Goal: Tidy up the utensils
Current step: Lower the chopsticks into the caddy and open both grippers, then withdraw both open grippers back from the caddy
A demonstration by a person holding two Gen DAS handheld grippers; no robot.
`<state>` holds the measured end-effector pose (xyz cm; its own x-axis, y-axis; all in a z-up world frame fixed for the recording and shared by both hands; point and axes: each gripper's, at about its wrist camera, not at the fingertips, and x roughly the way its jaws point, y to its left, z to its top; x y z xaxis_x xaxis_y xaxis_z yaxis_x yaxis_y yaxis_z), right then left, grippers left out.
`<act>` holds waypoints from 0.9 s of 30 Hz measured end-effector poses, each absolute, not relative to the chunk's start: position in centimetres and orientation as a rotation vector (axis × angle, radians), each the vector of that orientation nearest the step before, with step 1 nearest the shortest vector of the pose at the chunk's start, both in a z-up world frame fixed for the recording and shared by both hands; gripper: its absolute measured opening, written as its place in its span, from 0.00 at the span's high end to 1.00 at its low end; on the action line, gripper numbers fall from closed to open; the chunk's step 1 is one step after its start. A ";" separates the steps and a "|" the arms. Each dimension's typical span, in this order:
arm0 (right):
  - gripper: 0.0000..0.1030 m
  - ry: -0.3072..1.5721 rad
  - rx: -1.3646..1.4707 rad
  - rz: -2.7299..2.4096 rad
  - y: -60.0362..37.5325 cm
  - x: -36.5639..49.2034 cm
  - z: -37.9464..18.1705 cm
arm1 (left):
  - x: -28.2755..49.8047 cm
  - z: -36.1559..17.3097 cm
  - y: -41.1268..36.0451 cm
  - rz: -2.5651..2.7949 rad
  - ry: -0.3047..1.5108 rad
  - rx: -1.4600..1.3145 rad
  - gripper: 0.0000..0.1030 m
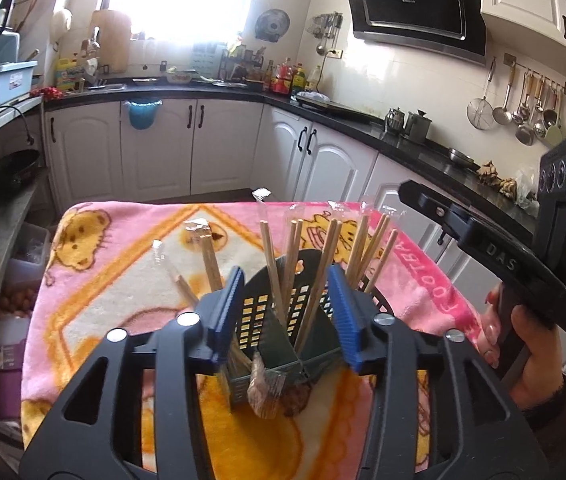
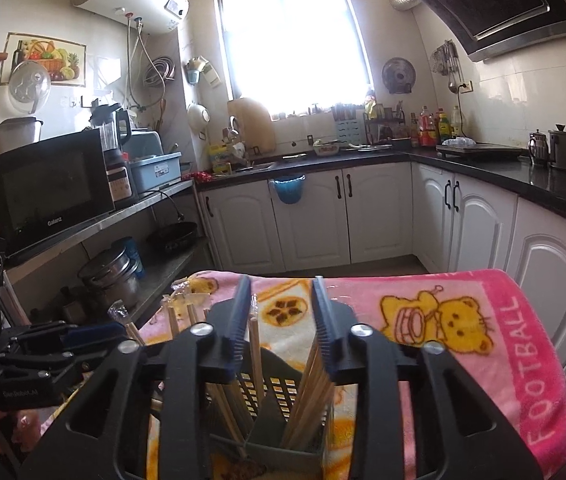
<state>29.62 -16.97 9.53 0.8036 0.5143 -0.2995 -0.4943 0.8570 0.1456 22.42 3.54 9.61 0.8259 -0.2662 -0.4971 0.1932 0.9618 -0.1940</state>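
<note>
A dark green slotted utensil holder (image 1: 267, 316) stands on a pink cartoon blanket (image 1: 123, 264) spread over the table. Several wooden chopsticks (image 1: 367, 248), some in clear wrappers, stand upright in its compartments. My left gripper (image 1: 285, 276) hovers just over the holder with its blue pads apart. A few chopsticks rise between the pads, but none is pinched. My right gripper (image 2: 281, 284) is also open above the holder (image 2: 279, 392), with a bundle of chopsticks (image 2: 311, 392) leaning near its right pad. Each gripper appears at the edge of the other's view.
A hand (image 1: 531, 352) holds the right gripper's handle at the right. A brown wrapped bundle (image 1: 263, 388) leans at the holder's front. White cabinets (image 2: 311, 216) and a black counter (image 1: 423, 144) ring the room. A microwave (image 2: 47, 188) and pots (image 2: 111, 276) sit on shelves at the left.
</note>
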 end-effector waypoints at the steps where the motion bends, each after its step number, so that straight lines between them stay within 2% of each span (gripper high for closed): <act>1: 0.65 0.336 0.058 0.540 -17.1 29.4 9.6 | 22.3 9.8 3.7 -0.240 0.543 -0.138 0.59; 6: 0.53 0.339 0.051 0.532 -17.9 28.3 9.7 | 21.3 10.5 4.4 -0.222 0.511 -0.146 0.51; 17: 0.28 0.325 0.031 0.509 -19.2 24.7 10.0 | 18.9 11.5 5.6 -0.181 0.452 -0.184 0.10; 21: 0.18 0.319 0.017 0.510 -19.4 23.2 9.9 | 17.9 11.4 5.7 -0.165 0.433 -0.189 0.10; 27: 0.11 0.305 -0.017 0.507 -19.6 20.9 9.7 | 16.5 11.1 5.3 -0.151 0.422 -0.192 0.10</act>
<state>20.85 -19.61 9.72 0.8300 0.4752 -0.2920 -0.4802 0.8751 0.0592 16.50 5.32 11.06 0.9013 -0.1851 -0.3916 0.1055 0.9707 -0.2160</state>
